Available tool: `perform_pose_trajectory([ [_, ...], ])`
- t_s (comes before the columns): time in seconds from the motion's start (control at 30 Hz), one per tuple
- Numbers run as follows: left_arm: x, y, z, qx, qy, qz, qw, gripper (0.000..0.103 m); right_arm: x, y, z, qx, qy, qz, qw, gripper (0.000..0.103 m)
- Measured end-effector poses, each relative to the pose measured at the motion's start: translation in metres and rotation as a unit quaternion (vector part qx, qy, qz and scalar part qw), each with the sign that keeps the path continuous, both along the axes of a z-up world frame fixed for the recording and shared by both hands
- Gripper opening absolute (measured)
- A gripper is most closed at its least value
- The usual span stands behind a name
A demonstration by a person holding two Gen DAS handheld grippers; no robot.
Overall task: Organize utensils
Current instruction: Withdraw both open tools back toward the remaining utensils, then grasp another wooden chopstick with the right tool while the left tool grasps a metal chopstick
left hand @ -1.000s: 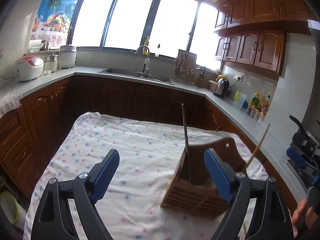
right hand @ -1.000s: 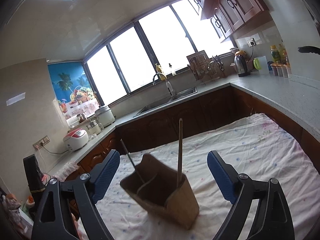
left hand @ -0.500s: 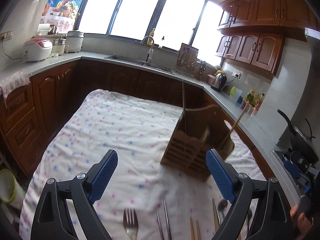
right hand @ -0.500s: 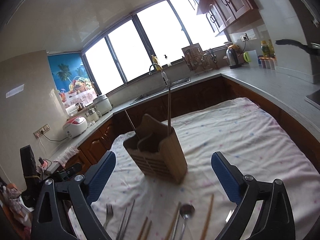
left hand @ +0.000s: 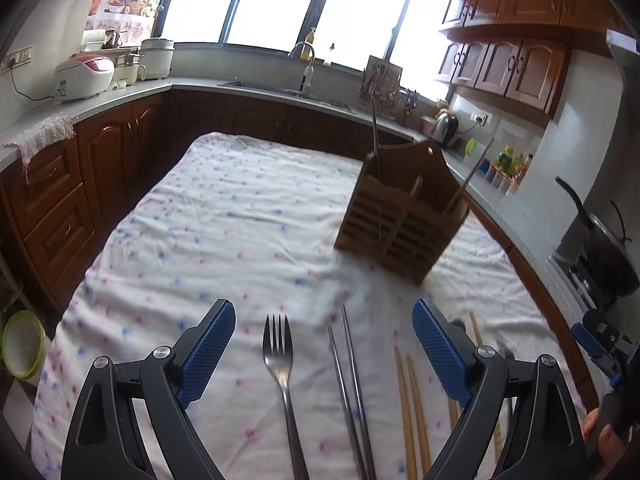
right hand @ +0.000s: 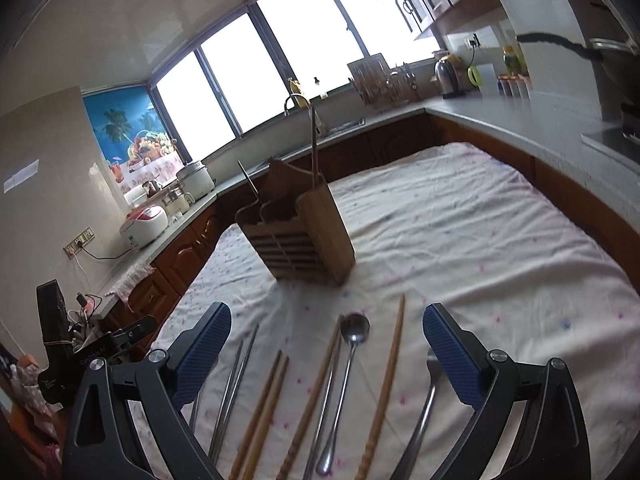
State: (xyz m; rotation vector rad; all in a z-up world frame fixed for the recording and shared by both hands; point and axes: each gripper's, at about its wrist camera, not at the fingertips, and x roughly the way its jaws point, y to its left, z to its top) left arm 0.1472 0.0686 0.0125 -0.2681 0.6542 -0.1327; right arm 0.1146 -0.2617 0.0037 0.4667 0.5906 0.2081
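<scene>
The left gripper (left hand: 323,354) hovers over the table with its jaws spread wide and nothing pinched. Between its fingers lie a fork (left hand: 282,376) and a pair of metal chopsticks (left hand: 352,392); a wooden chopstick pair (left hand: 412,408) lies just inside the right finger. At about one o'clock from it, well apart, the wooden utensil holder (left hand: 400,216) stands upright on the floral tablecloth (left hand: 224,216), with a thin metal stick and a wooden stick poking up out of it.

The right gripper (right hand: 327,350) has just been widening and holds nothing. Between its fingers lie wooden chopsticks (right hand: 264,408), a spoon (right hand: 348,364) and a single wooden chopstick (right hand: 390,376). From here the holder is at eleven o'clock.
</scene>
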Motion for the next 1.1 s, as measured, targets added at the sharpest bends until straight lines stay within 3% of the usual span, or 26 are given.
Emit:
perform_pose_trajectory([
  [0.5, -0.003, -0.029, -0.006, 0.031, 0.024, -0.038, 0.9985, 0.089, -0.001, -0.003, -0.016, -0.019, 0.022, -0.010, 1.000, 0.098],
  [0.8, 0.022, -0.047, -0.012, 0.044, 0.039, -0.061, 0.9964, 0.074, 0.014, -0.002, -0.026, -0.029, 0.040, -0.011, 0.999, 0.097],
  [0.93, 0.038, -0.055, -0.018, 0.049, 0.055, -0.081, 0.9939, 0.057, 0.028, 0.001, -0.033, -0.041, 0.059, -0.004, 0.997, 0.079],
  [1.1, 0.069, -0.066, -0.031, 0.049, 0.090, -0.111, 0.9885, 0.044, 0.048, 0.003, -0.048, -0.051, 0.095, 0.004, 0.994, 0.058],
])
